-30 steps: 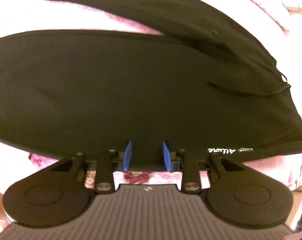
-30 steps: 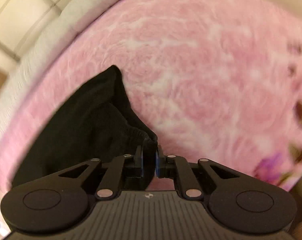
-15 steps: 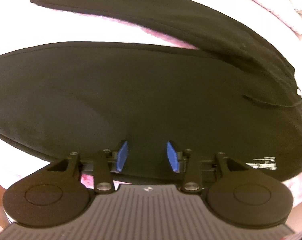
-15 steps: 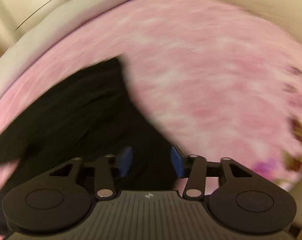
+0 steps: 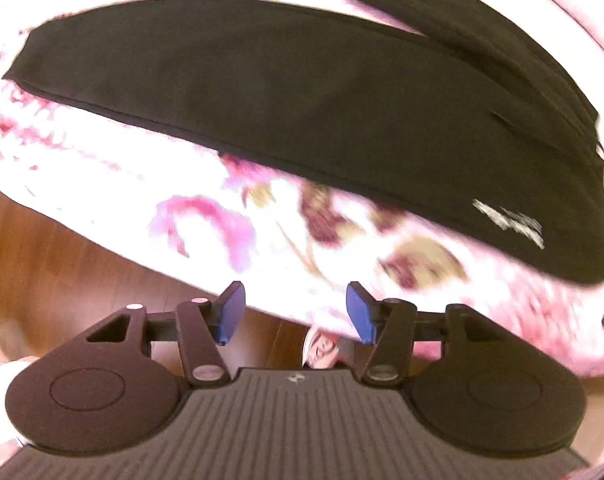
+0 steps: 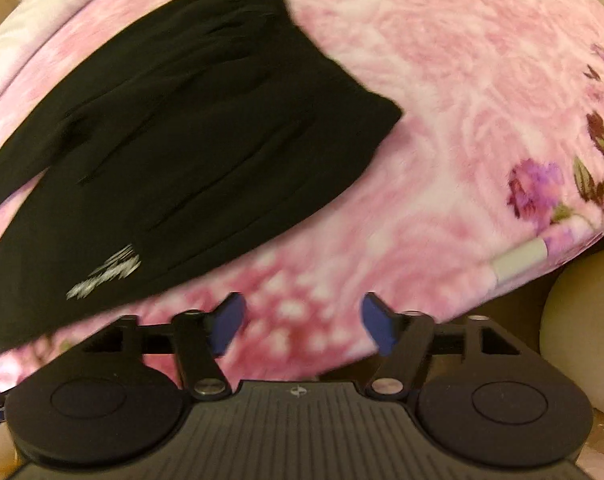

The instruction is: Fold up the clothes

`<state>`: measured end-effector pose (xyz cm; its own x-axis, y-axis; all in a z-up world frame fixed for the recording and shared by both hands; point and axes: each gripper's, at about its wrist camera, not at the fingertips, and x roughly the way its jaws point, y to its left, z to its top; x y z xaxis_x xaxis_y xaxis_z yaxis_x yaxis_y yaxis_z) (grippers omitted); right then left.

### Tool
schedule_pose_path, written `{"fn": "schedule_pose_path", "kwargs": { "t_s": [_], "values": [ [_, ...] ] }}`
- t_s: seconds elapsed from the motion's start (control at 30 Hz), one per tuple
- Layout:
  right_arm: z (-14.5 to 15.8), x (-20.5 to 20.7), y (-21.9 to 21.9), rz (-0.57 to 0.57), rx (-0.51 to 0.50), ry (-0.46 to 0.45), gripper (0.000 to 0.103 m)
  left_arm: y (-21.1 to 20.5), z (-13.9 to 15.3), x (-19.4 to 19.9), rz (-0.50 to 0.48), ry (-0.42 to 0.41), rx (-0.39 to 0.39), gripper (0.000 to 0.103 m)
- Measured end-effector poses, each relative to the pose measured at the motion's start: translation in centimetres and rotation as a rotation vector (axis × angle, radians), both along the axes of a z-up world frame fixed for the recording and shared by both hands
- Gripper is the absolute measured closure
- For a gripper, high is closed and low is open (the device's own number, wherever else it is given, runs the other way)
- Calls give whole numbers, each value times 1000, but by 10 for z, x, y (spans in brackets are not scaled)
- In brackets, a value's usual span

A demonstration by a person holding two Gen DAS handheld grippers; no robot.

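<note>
- Since both claws have just been opening with nothing between the pads, the left claw (image 5: 294, 312) and right claw (image 6: 302, 320) stand wide and empty.
- Beyond their tips lies the blanket (image 6: 442, 120); further off, the trousers (image 5: 302, 92) lie flat, seemingly released for folding.
- Blur smears the white print (image 6: 106, 272); the far leg runs out of view.

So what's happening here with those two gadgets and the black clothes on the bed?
A person holds a two-finger gripper in each hand and is folding a black garment laid on a pink flowered blanket. Right now neither one grips it: the left gripper and right gripper have just been opening, with nothing between their blue pads. Both hang over the blanket's near edge, apart from the cloth, which lies flat with its white logo showing.
</note>
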<state>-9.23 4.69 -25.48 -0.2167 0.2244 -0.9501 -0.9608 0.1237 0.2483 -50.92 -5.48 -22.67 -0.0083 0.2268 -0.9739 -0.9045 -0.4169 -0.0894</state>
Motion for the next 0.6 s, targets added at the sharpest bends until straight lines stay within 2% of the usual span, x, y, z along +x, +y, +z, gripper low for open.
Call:
{"fn": "schedule_pose_path", "kwargs": {
  "t_s": [0.07,0.17,0.33,0.47,0.6],
  "values": [
    [23,-5,-5,49,33,19,22,-7,28,18,-33,17,35,41],
    [61,-19,-20,137,78,-16,16,-20,79,40,-79,36,126,38],
    [128,-39,-59,238,192,-52,14,-42,150,67,-119,91,226,36],
    [171,-38,-89,254,252,-30,14,-62,193,89,-157,168,268,30],
    [193,-34,-107,258,277,-26,14,-75,216,111,-188,211,305,27]
  ]
}}
